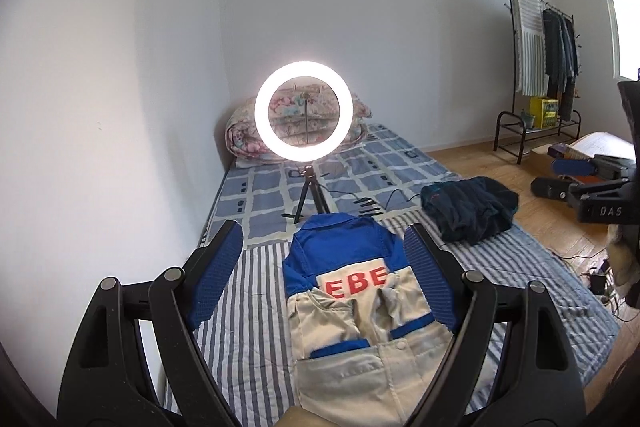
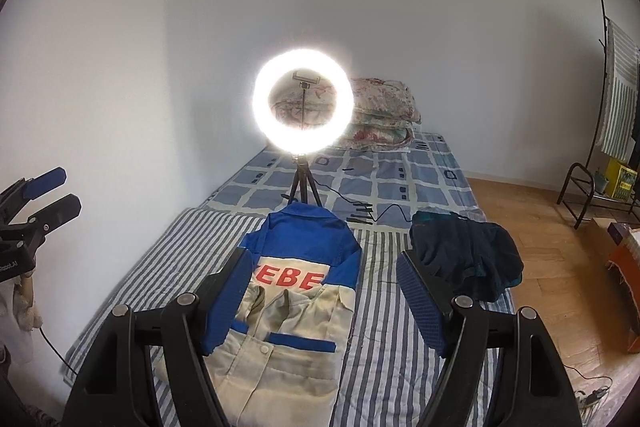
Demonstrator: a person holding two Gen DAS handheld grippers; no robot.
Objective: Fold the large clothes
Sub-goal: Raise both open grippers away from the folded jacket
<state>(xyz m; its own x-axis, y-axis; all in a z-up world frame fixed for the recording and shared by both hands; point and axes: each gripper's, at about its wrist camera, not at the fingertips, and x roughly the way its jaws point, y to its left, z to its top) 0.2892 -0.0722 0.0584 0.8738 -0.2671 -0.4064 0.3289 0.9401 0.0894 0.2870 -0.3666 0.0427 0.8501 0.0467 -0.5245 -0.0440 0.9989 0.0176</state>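
Both the left gripper (image 1: 324, 259) and right gripper (image 2: 324, 291) hover with jaws spread and empty over a partly folded blue-and-beige jacket (image 1: 356, 311) on the striped mattress (image 1: 240, 307), dark clothes (image 1: 470, 213) heaped to its right, ring light (image 1: 304, 123) behind

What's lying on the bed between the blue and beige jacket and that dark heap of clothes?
Only bare striped sheet, clearest in the right wrist view, separates the jacket from the dark heap.

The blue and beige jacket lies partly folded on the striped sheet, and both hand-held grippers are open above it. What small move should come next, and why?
Probably lower both hand-held grippers to the jacket's near edge, one at each side. The left hand-held gripper and right hand-held gripper are open and hold nothing, and the sleeves already lie folded in over the body, so a lengthwise fold seems next.
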